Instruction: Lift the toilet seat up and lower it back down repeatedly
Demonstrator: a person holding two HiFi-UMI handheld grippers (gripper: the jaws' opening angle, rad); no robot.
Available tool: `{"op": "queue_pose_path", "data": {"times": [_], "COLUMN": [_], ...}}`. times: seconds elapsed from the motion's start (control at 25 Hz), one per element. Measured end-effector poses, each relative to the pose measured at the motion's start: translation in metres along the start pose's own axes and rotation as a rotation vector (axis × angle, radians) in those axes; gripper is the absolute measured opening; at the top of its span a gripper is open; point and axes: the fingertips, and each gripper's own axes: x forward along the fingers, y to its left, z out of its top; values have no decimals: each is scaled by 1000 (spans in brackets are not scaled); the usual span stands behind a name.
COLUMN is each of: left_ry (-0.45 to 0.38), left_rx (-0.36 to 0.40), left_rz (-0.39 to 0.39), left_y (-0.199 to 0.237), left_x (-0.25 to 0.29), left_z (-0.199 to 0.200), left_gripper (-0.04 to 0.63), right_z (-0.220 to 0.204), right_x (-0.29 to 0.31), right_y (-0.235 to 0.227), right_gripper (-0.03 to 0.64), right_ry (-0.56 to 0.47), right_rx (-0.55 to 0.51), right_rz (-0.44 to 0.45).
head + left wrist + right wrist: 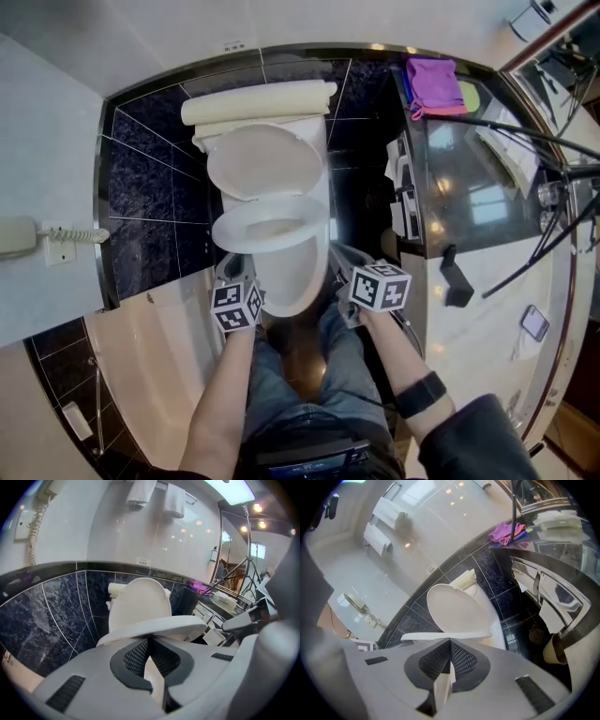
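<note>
While left gripper (149, 640) and right gripper (450, 642) jaws press together, toilet seat (161, 626), dark tiles (150, 197)

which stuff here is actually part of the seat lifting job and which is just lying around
Job:
toilet seat
raised lid
left gripper, shut
right gripper, shut

Lying about:
purple cloth
wall phone
hanging towels
mobile phone
</note>
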Motion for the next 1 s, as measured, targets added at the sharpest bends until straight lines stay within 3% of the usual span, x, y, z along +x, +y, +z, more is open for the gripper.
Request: {"op": "queue_pose_path", "data": {"times": [0.52,1.0], "left_ry": [-86,-64], "left_rx": [89,159], "left_rz": [9,26], "left_y": [13,23], "left_x": [63,104], "left_z": [87,126], "left_gripper": [0,0], "right_z": [41,62], "right_x": [-20,-33], "right_y": [1,-11], "right_gripper": [17,15], "right_ry": [-26,-25], "right_rx": [-154,-178], "right_rz": [-8,-37]}}
